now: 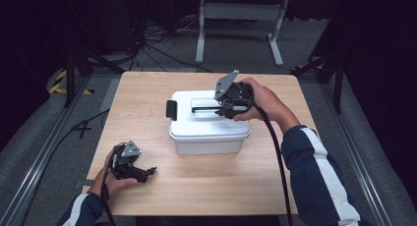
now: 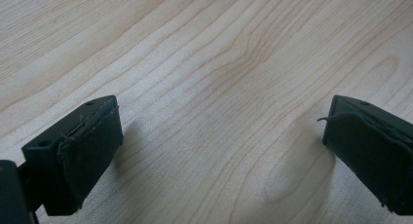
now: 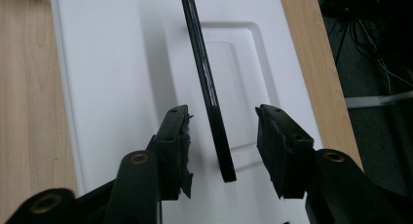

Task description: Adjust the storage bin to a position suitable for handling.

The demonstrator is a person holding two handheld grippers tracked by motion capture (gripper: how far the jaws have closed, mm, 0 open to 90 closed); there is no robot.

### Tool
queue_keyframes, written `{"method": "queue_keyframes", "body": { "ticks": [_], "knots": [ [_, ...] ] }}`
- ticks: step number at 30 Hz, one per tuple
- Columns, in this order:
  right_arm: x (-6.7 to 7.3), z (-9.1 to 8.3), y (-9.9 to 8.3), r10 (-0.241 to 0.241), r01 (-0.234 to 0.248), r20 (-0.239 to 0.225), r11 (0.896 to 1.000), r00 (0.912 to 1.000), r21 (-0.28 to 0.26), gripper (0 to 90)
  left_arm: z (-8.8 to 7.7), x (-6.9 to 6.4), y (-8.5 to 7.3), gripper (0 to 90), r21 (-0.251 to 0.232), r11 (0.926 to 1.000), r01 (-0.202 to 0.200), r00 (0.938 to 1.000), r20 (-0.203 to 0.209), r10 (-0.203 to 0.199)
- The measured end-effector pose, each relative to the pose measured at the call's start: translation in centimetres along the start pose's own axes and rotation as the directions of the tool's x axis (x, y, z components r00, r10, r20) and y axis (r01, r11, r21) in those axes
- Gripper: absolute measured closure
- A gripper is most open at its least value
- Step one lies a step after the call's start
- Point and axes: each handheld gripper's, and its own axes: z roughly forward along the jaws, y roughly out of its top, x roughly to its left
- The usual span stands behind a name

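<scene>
Black pads of my right claw (image 3: 221, 136) stand on either side of the raised black handle (image 3: 207, 87), a gap showing on each side, so nothing is gripped yet. Handle stands upright over the recess in the white lid (image 3: 97, 63). Seen from above, the white box (image 1: 209, 132) sits near the middle of the wooden table (image 1: 147, 88), a black latch (image 1: 171, 110) on its left end. My right hand (image 1: 260, 103) hovers over the lid's right part. My left claw (image 2: 221, 151) rests low over bare wood near the table's front left corner, well apart from the box, jaws spread wide and empty.
</scene>
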Motion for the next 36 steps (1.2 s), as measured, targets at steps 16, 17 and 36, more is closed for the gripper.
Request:
{"method": "queue_keyframes", "body": {
  "ticks": [16, 17, 36],
  "knots": [
    [0.1, 2.0, 1.6, -0.044, 0.045, -0.034, 0.998, 0.9985, 0.036, 81.6, 0.0, 0.0, 0.0, 1.4, -0.001, 1.0000, 0.007, 1.0000, 0.002, -0.007],
    [0.1, 2.0, 1.6, -0.044, 0.045, -0.034, 0.998, 0.9985, 0.036, 81.6, 0.0, 0.0, 0.0, 1.4, -0.001, 1.0000, 0.007, 1.0000, 0.002, -0.007],
    [0.0, 1.9, 2.4, -0.056, 0.057, -0.033, 0.998, 0.9979, 0.034, 84.3, 0.0, 0.0, 0.0, 1.4, -0.001, 1.0000, 0.006, 1.0000, 0.002, -0.006]
  ]
}}
